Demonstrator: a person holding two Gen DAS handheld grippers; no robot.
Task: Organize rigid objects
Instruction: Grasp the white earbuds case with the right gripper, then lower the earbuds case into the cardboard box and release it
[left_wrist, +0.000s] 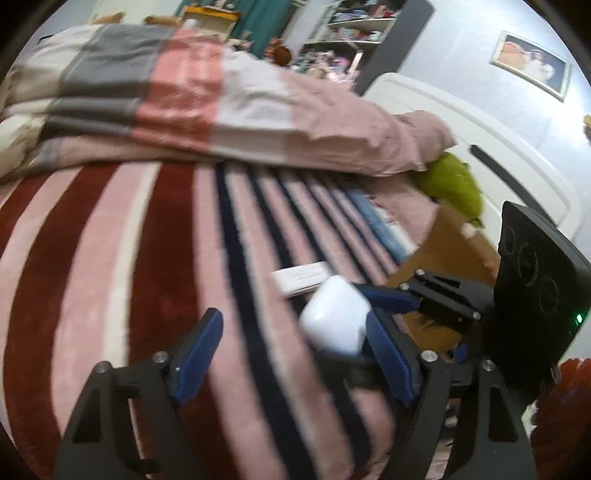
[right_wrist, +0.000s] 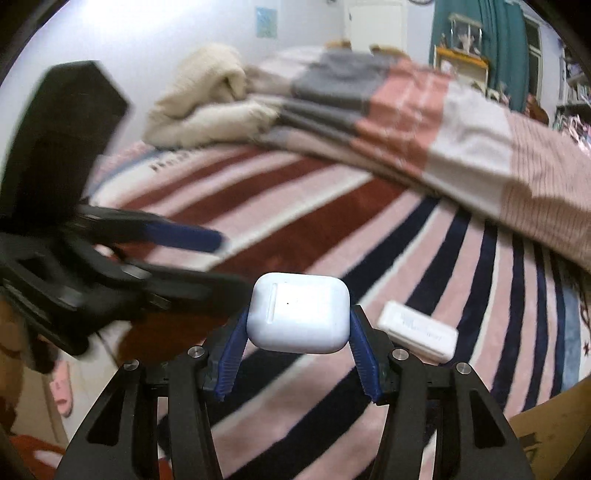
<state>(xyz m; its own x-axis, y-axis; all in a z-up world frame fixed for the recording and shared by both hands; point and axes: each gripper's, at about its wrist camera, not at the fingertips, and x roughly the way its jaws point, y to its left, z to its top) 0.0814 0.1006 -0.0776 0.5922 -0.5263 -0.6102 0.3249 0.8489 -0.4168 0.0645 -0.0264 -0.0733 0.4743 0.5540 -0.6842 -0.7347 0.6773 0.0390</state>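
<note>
Striped bedspread (left_wrist: 110, 258), folded quilt (left_wrist: 184, 96), white headboard (left_wrist: 480, 129), teal curtain (right_wrist: 491, 40), framed picture (left_wrist: 532, 64)

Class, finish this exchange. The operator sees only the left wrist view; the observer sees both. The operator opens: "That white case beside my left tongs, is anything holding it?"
Observer: Yes. The right tongs are clamped on the white case, with one blue pad pressed against each side.
Operator: Which face of the case points back at that camera?
Observer: A broad, flat face, with a long recessed slot near its left edge.
Operator: Is there anything on the floor that I can't see?
Observer: A pink slipper lies on the floor, low at the left of the right wrist view.
</note>
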